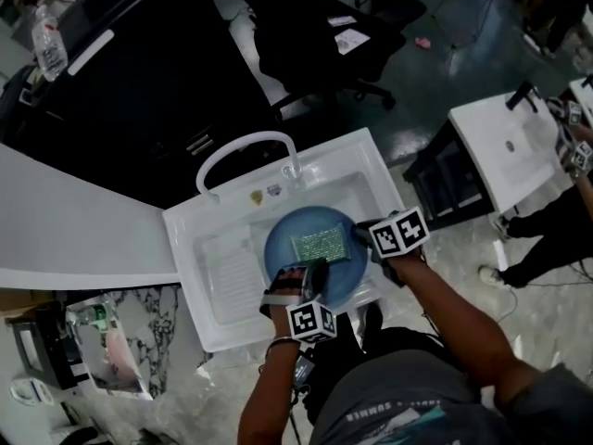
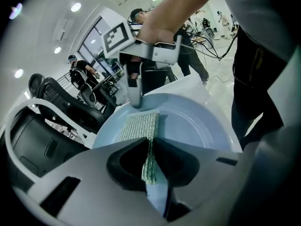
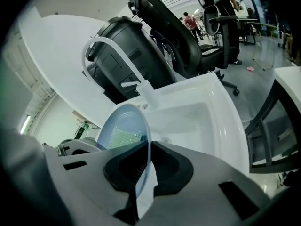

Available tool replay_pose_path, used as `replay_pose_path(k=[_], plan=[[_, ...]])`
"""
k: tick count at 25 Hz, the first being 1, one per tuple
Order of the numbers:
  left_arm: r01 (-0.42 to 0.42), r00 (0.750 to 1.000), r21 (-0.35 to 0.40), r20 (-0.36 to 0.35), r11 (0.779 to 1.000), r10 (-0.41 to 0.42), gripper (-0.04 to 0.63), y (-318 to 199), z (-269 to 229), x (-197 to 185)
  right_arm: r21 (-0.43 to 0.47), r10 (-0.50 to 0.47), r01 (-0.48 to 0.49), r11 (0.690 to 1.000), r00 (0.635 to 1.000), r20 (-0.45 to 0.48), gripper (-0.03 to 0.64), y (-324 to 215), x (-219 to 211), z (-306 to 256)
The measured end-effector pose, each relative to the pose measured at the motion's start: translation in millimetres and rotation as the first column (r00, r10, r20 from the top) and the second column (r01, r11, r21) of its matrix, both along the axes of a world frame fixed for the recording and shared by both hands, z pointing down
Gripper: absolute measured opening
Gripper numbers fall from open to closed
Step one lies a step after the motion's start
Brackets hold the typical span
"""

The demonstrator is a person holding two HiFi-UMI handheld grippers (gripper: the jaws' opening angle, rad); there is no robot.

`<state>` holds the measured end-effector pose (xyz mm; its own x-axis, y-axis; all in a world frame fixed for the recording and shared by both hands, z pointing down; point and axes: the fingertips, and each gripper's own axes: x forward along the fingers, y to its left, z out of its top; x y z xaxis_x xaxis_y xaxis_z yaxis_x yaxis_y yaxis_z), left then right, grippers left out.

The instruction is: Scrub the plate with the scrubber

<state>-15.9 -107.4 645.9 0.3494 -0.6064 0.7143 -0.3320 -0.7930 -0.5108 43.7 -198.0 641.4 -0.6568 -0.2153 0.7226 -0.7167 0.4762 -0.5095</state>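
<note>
My left gripper is pinching the near edge of the green mesh scrubber, jaws nearly together on it; the scrubber is lying flat on the blue plate; my right gripper is clamping its jaws on that plate's thin rim, holding it tilted; from my head, the left is sitting at the plate's six o'clock, the right at two o'clock; the plate is hanging over the white sink, its arched faucet at twelve o'clock.
</note>
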Motion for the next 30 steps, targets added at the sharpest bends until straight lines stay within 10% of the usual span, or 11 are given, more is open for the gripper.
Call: replay_pose_path(k=[6,18,30], plan=[[-0.060,0.998,-0.061,0.031,0.996,0.062,0.044,38,2,23,0.056,0.036,-0.036,0.998,0.999,-0.006,0.044,-11,31,-20],[0.072,0.993,-0.001,0.096,0.997,-0.071,0.043,22,-13,-18,0.004,-0.050,0.050,0.999,0.999,0.006,0.043,27,30,-13],[-0.090,0.995,-0.086,0.035,0.992,0.093,0.041,40,0,41,0.062,-0.001,0.001,0.998,1.000,-0.003,0.048,0,38,-26]])
